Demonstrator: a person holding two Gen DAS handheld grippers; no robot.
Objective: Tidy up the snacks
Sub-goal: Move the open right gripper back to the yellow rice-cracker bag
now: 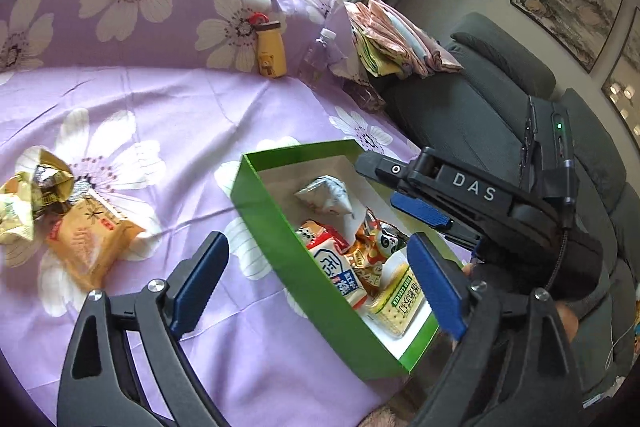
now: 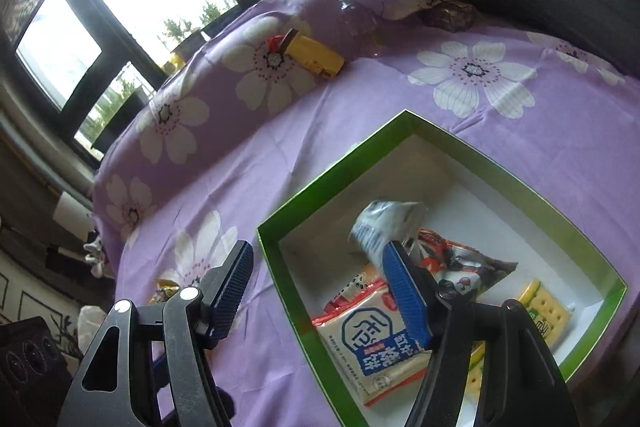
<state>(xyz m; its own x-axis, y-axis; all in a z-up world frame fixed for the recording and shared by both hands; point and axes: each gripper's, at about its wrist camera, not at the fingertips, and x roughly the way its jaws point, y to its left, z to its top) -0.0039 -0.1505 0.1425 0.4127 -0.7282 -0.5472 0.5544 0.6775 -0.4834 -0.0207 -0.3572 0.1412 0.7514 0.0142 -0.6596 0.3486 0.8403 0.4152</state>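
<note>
Both hand-held grippers hang with fingers spread wide and empty over a green box (image 1: 280, 247) of snacks on a purple floral sheet (image 1: 160, 99). The left hand-held gripper (image 1: 316, 283) straddles the box's near wall, one blue pad outside over the sheet, the other above the cracker pack (image 1: 396, 303) inside. The right hand-held gripper (image 2: 320, 291) likewise spans the box wall (image 2: 288, 291), its right finger over a white-and-blue biscuit pack (image 2: 360, 343); seen from the left wrist, it (image 1: 400, 187) reaches in above the box's far rim, touching nothing. A silvery blue packet (image 2: 380, 223) appears blurred in the box beside a panda-print bag (image 2: 468, 267). Three more snack packs (image 1: 60, 211) lie on the sheet well left of the box. A yellow bottle (image 1: 272, 51) and a clear bottle (image 1: 320, 55) rest farther back.
</note>
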